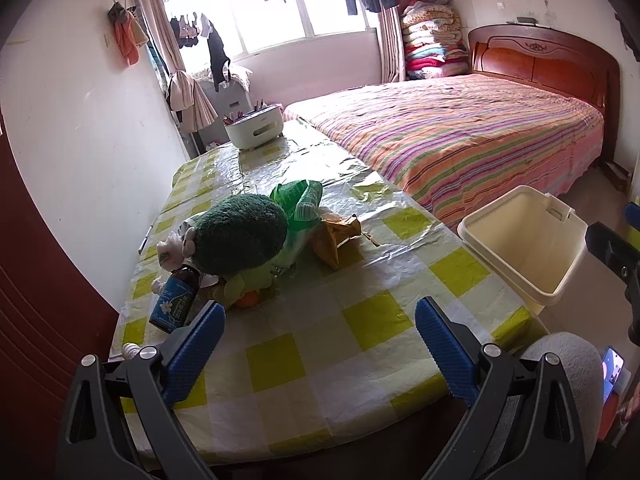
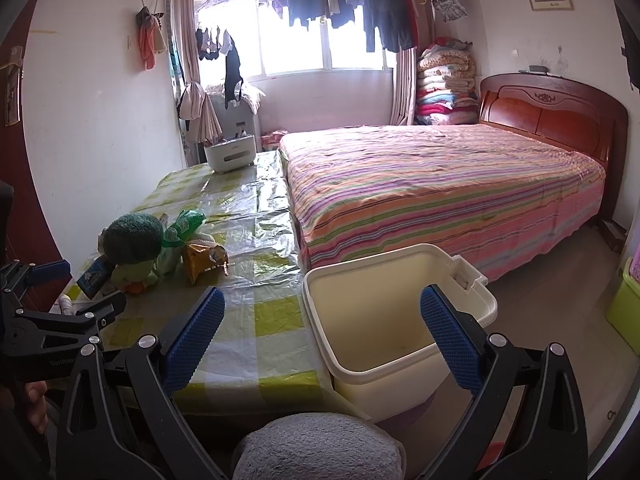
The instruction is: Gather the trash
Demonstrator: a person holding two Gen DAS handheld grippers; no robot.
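1. Both grippers were released and carried nothing: the left gripper (image 1: 320, 344) hung over the near part of the bench (image 1: 360, 320), and the right gripper (image 2: 322, 332) hung above the near rim of the cream bin (image 2: 400, 304).
2. The trash lay in a heap at the bench's left side: a yellow snack wrapper (image 1: 336, 236), a green plastic bag (image 1: 300, 200) and a dark bottle with a blue label (image 1: 174, 300), all crowded against a green plush toy (image 1: 240, 236).
3. The bin stood open and looked empty, just right of the bench's near corner, so nothing seemed collected yet.
4. The wrapper sat nearest the bin and was probably the easiest first pick; a pinch on its raised crumpled edge, clear of the toy, seemed best.
5. The wrapper's long axis ran roughly near-to-far, its pointed end toward the near side.
6. The bottle lay tilted, cap toward the far side and leaning on the toy, its base nearest the left gripper.
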